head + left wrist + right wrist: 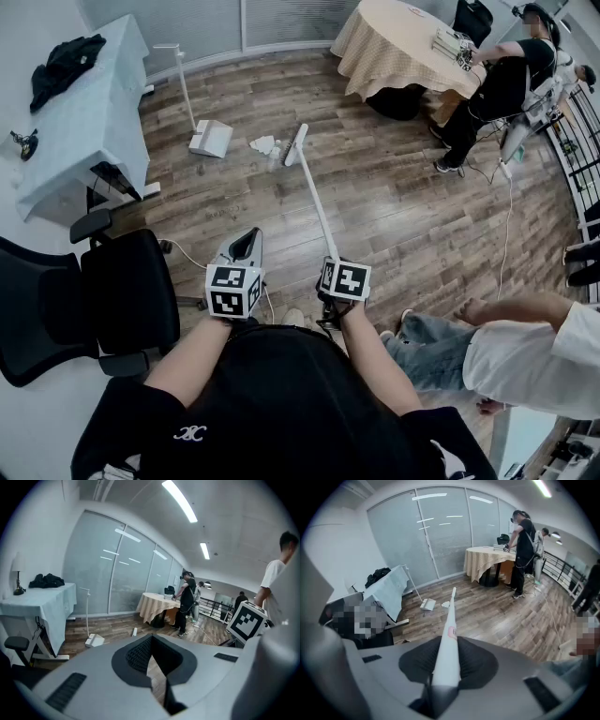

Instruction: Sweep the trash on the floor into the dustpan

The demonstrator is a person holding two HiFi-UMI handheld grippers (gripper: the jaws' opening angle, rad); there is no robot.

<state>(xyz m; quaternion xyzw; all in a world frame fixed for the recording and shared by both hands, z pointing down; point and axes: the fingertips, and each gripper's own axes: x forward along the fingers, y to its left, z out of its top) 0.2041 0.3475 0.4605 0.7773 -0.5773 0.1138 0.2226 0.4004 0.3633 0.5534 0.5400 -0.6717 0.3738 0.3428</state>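
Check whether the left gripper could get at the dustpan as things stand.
Probably not from here: the left gripper, shut and empty, is far from the dustpan across the floor, though nothing stands between them.

This looks like an office hall. Frosted glass partitions (117, 573) stand under ceiling strip lights (180, 501), with a plank floor (403, 206), a black swivel chair (112, 300), a cloth-draped bench (84, 122) and a round one (394, 47) where people (497, 84) work.

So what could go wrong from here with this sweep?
The right gripper alone clamps the broom at its handle end, the left gripper shut and empty, so the head may twist or skip over the trash. The dustpan stands unheld, so a push could slide it away.
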